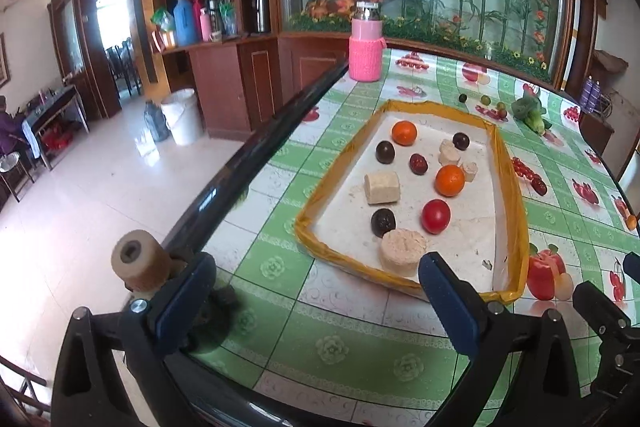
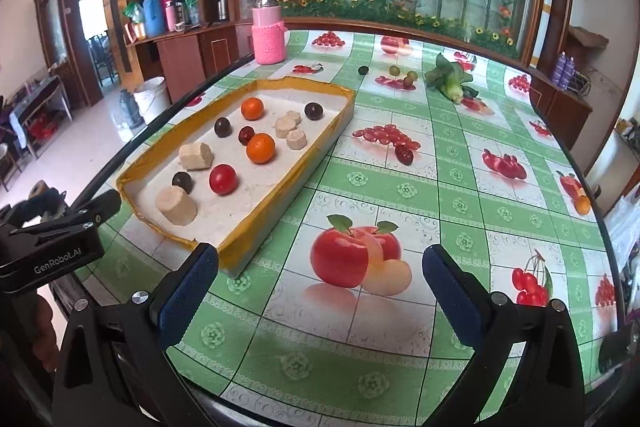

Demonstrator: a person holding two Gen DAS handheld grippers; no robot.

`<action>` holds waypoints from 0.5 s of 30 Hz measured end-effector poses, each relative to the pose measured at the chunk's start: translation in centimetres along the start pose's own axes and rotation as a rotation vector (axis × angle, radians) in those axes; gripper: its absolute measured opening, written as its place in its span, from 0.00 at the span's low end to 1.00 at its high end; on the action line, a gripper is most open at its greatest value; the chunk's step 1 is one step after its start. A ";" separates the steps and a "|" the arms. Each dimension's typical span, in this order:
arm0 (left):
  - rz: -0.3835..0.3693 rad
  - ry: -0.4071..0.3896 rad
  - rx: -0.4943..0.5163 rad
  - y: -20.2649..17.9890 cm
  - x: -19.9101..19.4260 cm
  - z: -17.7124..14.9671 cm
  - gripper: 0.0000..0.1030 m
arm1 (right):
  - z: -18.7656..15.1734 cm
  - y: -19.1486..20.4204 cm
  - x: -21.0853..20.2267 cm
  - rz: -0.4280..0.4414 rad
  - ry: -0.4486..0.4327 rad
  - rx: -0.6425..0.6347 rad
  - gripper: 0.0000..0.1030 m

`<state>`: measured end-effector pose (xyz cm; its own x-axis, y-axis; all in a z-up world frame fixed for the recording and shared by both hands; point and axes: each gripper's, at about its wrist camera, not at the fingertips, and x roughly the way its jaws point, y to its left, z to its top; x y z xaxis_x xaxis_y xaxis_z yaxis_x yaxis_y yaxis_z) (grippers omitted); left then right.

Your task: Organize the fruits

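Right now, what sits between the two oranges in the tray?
In the right wrist view, a dark red fruit lies between the far orange and the near orange, slightly left of their line. Nothing else intervenes.

Glossy green-and-white fruit-print plastic cloth [image 2: 400,155] covered the table. Shallow white foam-like tray [image 1: 460,227] looked rough, matt, edged in shiny yellow tape. Pink knitted sleeve on metal-capped bottle [image 1: 365,51]. Smooth glossy red tomato [image 1: 435,215].
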<state>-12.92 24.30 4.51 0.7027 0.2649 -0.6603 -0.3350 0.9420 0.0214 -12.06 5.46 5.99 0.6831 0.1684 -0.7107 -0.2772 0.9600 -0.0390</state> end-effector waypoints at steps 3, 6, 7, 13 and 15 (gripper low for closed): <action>0.026 -0.007 0.015 0.1 -0.2 -0.2 1.00 | -0.3 -0.1 0.1 -0.018 0.009 0.021 1.00; 0.002 -0.024 0.057 0.0 -0.6 -0.7 0.99 | -0.4 -0.1 0.0 -0.034 0.011 0.037 1.00; -0.003 -0.029 0.070 -0.2 -0.7 -0.8 0.99 | -0.6 -0.1 -0.3 -0.038 0.007 0.039 1.00; -0.085 -0.009 0.076 -0.7 -0.9 -1.0 0.99 | -0.8 0.4 -0.7 -0.063 -0.005 0.028 1.00; -0.090 -0.016 0.083 -0.9 -1.0 -1.0 0.99 | -0.8 0.2 -0.8 -0.069 -0.006 0.032 1.00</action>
<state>-13.94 23.02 4.36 0.7379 0.1807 -0.6503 -0.2169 0.9759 0.0250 -13.27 5.37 5.98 0.7039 0.1027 -0.7028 -0.2078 0.9760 -0.0654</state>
